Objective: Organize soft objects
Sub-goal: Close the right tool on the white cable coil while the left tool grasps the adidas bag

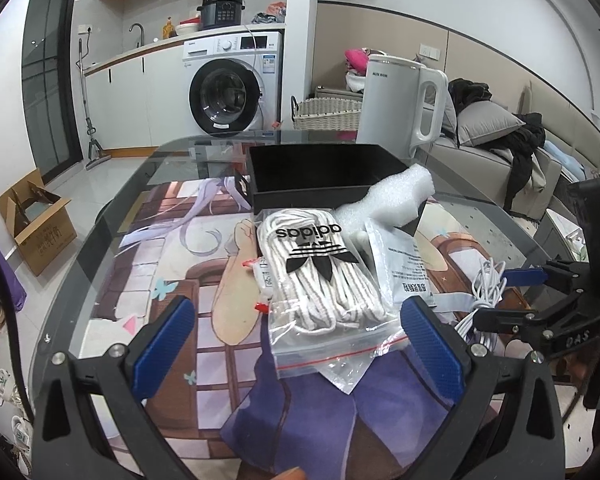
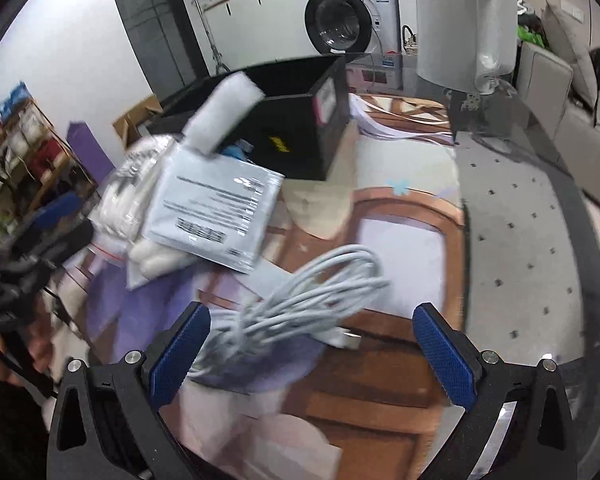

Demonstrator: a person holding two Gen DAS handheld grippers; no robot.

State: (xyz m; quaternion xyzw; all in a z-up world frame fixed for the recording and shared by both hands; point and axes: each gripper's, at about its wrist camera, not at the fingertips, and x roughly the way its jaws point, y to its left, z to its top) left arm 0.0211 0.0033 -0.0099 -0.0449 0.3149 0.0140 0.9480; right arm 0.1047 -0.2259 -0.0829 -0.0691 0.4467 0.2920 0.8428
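A clear zip bag of white laces (image 1: 322, 276) with a black logo lies on the printed mat, just ahead of my open left gripper (image 1: 300, 344). A flat grey packet (image 1: 404, 264) (image 2: 216, 212) leans on its right side. A white foam piece (image 1: 396, 200) (image 2: 224, 108) rests on the rim of the open black box (image 1: 320, 168) (image 2: 296, 140). A coiled white cable (image 2: 304, 300) (image 1: 486, 296) lies between the fingers of my open right gripper (image 2: 312, 352), which also shows open at the right in the left wrist view (image 1: 512, 296). The right wrist view is blurred.
A white electric kettle (image 1: 400, 100) (image 2: 464, 20) stands behind the box on the glass table (image 1: 112, 240). A washing machine (image 1: 232, 84), a woven basket (image 1: 328, 112) and a sofa (image 1: 500, 152) lie beyond. A cardboard box (image 1: 36, 220) sits on the floor at left.
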